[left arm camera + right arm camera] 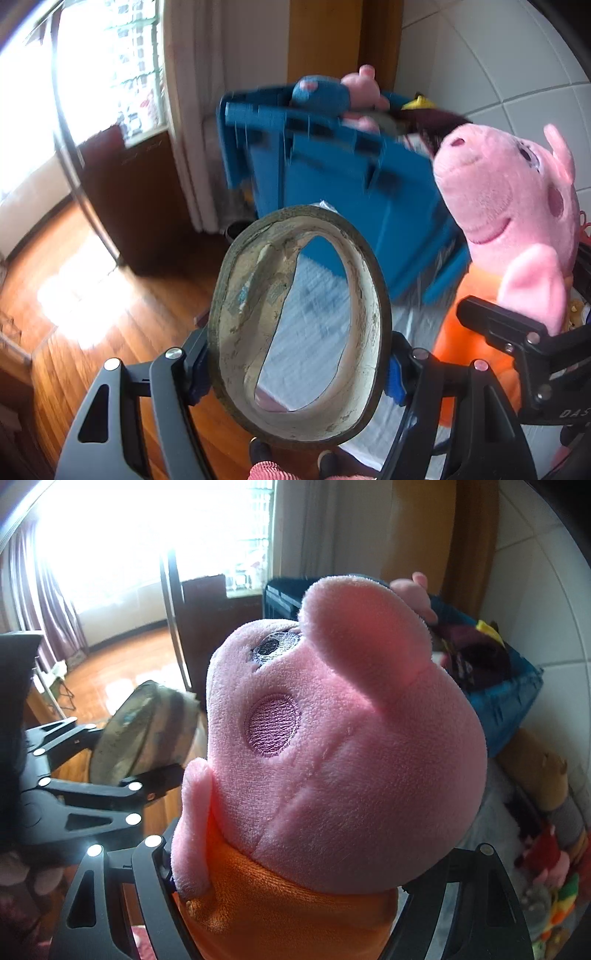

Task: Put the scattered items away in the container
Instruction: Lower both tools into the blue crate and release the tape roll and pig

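Note:
My left gripper (298, 369) is shut on a worn, dirty tape roll (243, 314), a wide ring held upright by its two sides. Seen from the right wrist, the roll (140, 734) and the left gripper (110, 790) lie at the left. My right gripper (288, 886) is shut on a pink pig plush (351, 757) at its orange dress. From the left wrist the pig (509, 192) and the right gripper (517, 343) are on the right. A blue bin (369, 184) stands ahead of both, below and beyond them, and shows again as the bin (509, 701).
The bin holds a blue plush (319, 94), a pink plush (364, 88) and dark items. More soft toys (554, 867) lie on a pale sheet (317, 295) by the tiled wall. Wooden floor (92, 332), a dark cabinet (122, 192) and curtains are to the left. A person's feet (258, 450) show below.

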A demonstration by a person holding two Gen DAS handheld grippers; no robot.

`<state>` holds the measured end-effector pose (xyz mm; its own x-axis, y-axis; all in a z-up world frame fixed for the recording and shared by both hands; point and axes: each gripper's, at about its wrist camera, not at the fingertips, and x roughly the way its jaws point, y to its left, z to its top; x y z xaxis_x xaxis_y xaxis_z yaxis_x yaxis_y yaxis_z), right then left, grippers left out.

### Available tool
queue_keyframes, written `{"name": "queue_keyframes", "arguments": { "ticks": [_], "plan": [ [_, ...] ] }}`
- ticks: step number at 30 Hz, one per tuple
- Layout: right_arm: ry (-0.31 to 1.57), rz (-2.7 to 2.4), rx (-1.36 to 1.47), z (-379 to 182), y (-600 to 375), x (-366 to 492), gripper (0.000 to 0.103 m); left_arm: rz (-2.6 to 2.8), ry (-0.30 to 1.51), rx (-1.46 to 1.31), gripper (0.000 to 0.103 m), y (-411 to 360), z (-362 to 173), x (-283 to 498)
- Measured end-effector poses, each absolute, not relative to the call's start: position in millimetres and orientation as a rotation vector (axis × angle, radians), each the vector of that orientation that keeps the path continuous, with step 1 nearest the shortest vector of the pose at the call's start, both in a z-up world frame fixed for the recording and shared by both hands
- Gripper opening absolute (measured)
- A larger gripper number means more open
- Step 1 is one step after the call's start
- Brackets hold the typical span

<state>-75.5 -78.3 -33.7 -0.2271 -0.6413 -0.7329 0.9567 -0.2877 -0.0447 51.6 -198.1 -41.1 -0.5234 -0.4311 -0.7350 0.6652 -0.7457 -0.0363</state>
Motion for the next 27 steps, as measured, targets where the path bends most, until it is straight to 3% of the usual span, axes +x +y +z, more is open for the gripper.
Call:
{"name": "queue_keyframes", "arguments": {
  "ticks": [9, 13, 20, 27],
  "plan": [
    [0.420, -1.960, 0.631, 54, -131, -113, 0.081, -2.466, 0.122, 0.876, 0.070, -290, 56, -10],
    [0.333, -2.094, 0.603, 86, -147, -140, 0.081, -2.563, 0.090, 0.897, 0.070, -321, 76, -55],
    [0.311, -2.254, 0.620, 97, -171, -193, 0.081, -2.677, 0.104, 0.972, 0.070, -344, 65, -152],
    [0.345, -2.243, 0.760, 55, -210, -263, 0.081, -2.648, 0.093, 1.134, 0.070, -354, 19, -219]
  ]
}}
